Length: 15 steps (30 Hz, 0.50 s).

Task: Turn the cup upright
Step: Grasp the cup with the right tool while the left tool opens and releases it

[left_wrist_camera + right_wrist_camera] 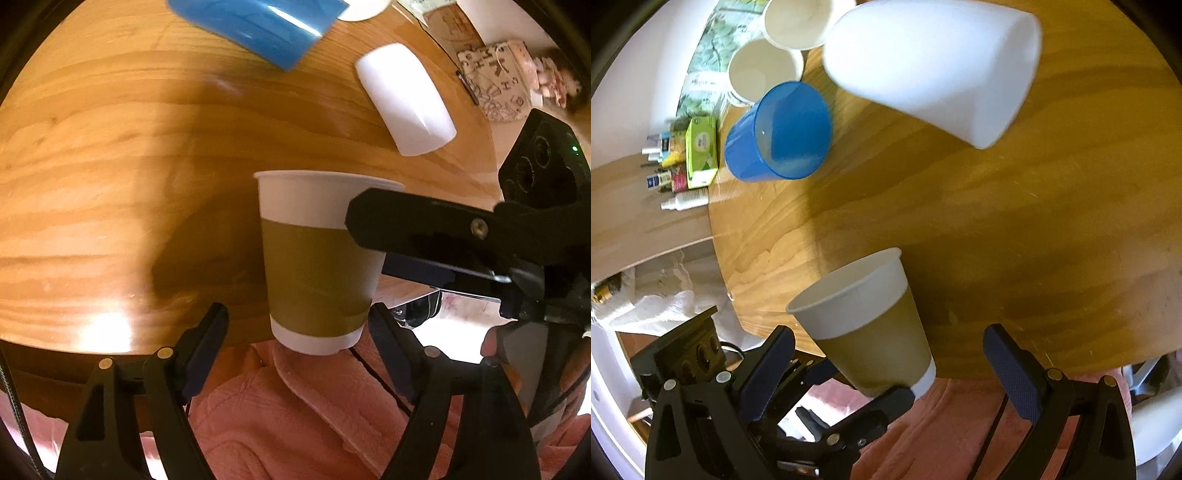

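Observation:
A paper cup point(317, 258) with a brown sleeve and white rim is held rim-up in the air over the near edge of the round wooden table point(110, 166). My right gripper reaches in from the right in the left wrist view point(365, 236), and its upper finger lies across the cup's side near the rim. My left gripper point(297, 339) is open, its fingers on either side of the cup's base. In the right wrist view the cup point(871, 332) tilts between the wide-apart fingers of my right gripper point(886, 365).
A blue plastic cup point(779, 133) and a white plastic cup point(934, 70) lie on their sides on the table. Two white paper cups point(761, 70) stand upright at the far edge. Small bottles and a green box point(700, 151) sit on a side shelf.

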Each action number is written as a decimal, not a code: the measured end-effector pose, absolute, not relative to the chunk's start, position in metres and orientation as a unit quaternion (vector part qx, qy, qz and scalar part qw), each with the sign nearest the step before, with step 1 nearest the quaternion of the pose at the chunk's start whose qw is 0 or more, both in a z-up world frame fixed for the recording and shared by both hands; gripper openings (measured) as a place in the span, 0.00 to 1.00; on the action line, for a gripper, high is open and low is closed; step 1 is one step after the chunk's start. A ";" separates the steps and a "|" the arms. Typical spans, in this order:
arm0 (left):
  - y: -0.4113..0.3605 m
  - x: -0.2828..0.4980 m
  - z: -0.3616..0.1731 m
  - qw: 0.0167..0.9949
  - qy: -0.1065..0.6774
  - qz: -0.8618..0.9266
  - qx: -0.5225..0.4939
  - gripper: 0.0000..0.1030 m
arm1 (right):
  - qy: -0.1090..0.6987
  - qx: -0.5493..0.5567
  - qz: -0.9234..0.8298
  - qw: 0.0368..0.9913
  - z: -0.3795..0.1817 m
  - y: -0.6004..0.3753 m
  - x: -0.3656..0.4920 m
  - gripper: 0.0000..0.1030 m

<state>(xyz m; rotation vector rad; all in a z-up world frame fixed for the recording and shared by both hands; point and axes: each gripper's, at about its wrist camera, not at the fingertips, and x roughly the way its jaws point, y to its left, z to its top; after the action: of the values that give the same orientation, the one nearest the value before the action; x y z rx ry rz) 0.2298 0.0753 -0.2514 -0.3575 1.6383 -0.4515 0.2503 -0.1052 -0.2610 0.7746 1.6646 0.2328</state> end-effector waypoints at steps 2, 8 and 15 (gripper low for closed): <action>0.082 0.227 -0.250 0.648 0.718 -0.194 -0.165 0.79 | 0.720 0.326 0.103 0.604 -0.261 -0.099 0.252 0.99; 0.100 0.218 -0.247 0.652 0.711 -0.183 -0.189 0.79 | 0.722 0.307 0.103 0.611 -0.262 -0.084 0.258 0.96; 0.116 0.204 -0.246 0.654 0.708 -0.171 -0.205 0.79 | 0.725 0.298 0.114 0.611 -0.265 -0.067 0.262 0.90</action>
<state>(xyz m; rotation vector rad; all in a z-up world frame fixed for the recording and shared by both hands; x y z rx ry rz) 0.2044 0.1161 -0.2457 -0.4641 1.6064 -0.3883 0.2616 -0.0673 -0.2649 0.6890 1.6726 0.2628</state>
